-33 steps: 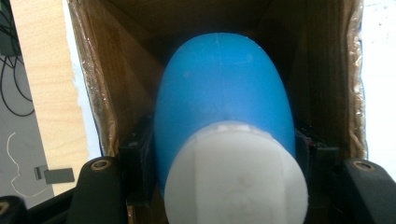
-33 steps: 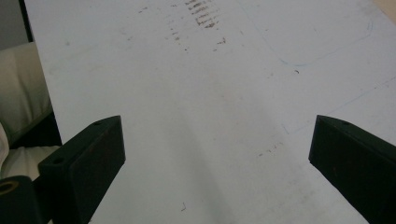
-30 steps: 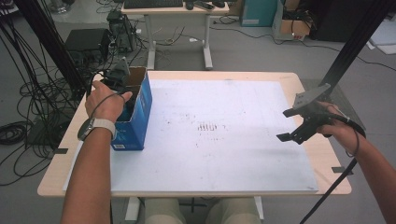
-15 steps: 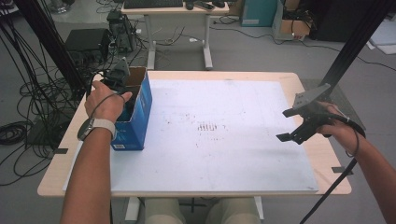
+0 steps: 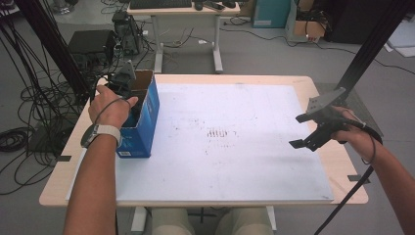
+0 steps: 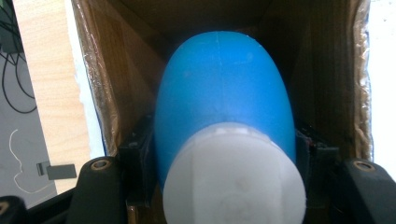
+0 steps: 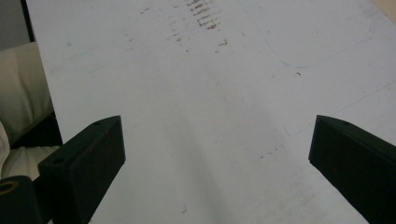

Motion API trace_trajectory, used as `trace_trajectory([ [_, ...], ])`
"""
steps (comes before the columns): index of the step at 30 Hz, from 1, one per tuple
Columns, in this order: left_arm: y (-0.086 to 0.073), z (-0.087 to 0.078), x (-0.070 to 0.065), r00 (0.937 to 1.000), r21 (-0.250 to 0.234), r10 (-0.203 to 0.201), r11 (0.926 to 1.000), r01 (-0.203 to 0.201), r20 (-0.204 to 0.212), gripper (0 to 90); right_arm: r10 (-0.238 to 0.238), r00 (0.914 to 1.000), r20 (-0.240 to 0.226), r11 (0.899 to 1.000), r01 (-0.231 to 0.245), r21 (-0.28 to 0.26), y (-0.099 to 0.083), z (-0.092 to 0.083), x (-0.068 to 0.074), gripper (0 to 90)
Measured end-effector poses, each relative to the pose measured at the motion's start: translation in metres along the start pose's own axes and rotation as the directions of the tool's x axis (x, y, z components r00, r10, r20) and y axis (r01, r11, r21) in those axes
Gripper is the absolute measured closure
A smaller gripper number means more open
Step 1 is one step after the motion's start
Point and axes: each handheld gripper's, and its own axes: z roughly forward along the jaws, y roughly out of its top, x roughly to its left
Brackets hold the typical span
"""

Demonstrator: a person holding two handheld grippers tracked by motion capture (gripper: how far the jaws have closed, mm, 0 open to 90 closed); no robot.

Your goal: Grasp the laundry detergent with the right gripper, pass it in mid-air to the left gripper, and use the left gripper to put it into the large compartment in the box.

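The right gripper (image 5: 304, 131) hovers over the white tabletop sheet (image 5: 235, 147), jaws wide apart. Farther off, the left gripper (image 6: 224, 154) is clamped on a blue egg-shaped bottle with a white cap (image 6: 224, 107) inside the blue-sided open cardboard box (image 5: 144, 115).

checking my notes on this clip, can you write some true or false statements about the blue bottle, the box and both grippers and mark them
1. The left gripper is shut on a blue plastic bottle with a white cap. True.
2. The bottle lies out on the white table mat. False: it is inside the open blue cardboard box.
3. The right gripper is open above the mat. True.
4. The right gripper holds the box. False: its jaws are empty, far from the box.
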Motion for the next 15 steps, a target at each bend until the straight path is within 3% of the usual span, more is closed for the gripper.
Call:
trace_trajectory([
  [15,-0.0012,-0.0002,0.0011,1.0,-0.002,-0.007,1.0,0.007,-0.002,37.4,-0.003,1.0,-0.002,1.0,0.003,0.002,0.0014,0.0017,0.0001,3.7],
])
